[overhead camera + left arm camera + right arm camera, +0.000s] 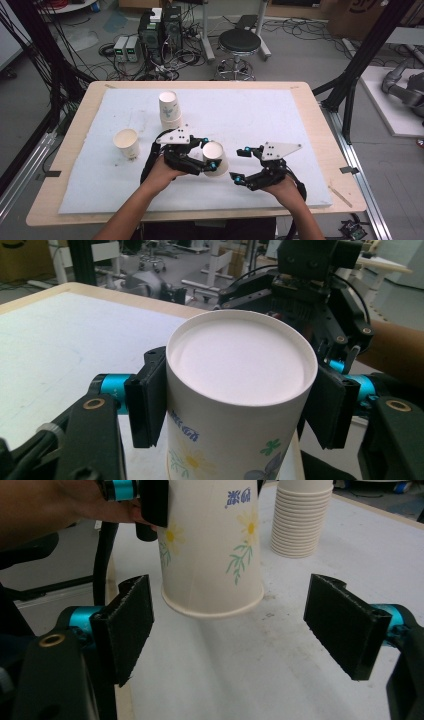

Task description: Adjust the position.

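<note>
A white paper cup [216, 159] with a flower print hangs upside down, its rim just above the mat. My left gripper [210, 153] is shut on it, one pad on each side of its wall [240, 405]. In the left gripper view the cup's flat base [242, 360] faces up. My right gripper [241, 163] stands open just right of the cup. In the right gripper view the cup [210, 555] hangs ahead of the open right gripper [230, 625], and nothing lies between its pads. The left gripper's pad [155, 502] presses the cup's side.
A stack of upside-down cups [169, 107] stands at the mat's back middle, also seen as the cup stack [301, 520]. A single upright cup [126, 143] sits at the left. The white mat [280, 115] covers a wooden table [320, 125]. A stool [239, 45] and cables lie beyond.
</note>
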The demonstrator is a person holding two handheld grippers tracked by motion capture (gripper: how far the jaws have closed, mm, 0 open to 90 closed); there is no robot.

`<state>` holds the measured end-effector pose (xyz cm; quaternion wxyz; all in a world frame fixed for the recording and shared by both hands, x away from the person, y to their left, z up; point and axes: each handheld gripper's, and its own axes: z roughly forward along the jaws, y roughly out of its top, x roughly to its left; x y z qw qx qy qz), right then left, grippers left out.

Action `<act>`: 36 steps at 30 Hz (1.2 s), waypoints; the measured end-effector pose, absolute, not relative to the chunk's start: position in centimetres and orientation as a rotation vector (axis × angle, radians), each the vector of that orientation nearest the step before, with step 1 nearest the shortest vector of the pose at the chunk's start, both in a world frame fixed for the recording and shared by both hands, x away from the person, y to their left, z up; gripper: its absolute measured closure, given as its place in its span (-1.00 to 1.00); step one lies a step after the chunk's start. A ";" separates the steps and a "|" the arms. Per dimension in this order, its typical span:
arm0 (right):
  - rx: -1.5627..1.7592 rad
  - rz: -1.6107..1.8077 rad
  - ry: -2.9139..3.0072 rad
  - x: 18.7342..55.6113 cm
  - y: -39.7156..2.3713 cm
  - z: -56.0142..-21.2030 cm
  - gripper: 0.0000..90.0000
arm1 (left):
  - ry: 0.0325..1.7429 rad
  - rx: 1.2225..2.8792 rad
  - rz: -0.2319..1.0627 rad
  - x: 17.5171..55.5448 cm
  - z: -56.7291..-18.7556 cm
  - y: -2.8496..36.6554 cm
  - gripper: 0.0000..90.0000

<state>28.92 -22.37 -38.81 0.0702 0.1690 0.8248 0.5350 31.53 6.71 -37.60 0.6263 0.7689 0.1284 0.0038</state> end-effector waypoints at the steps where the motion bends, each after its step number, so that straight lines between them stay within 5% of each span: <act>1: 0.500 1.609 2.487 28.9 -22.3 -38.8 -0.55 | 0.292 1.762 0.005 31.5 -37.6 6.6 -0.23; 20: 0.439 1.704 2.547 28.8 -20.7 -39.5 -0.54 | 0.195 1.736 -0.093 30.8 -37.9 4.8 -0.22; 36: 0.404 1.750 2.574 28.9 -20.6 -40.0 -0.25 | 0.158 1.721 -0.071 30.5 -37.9 4.8 -0.21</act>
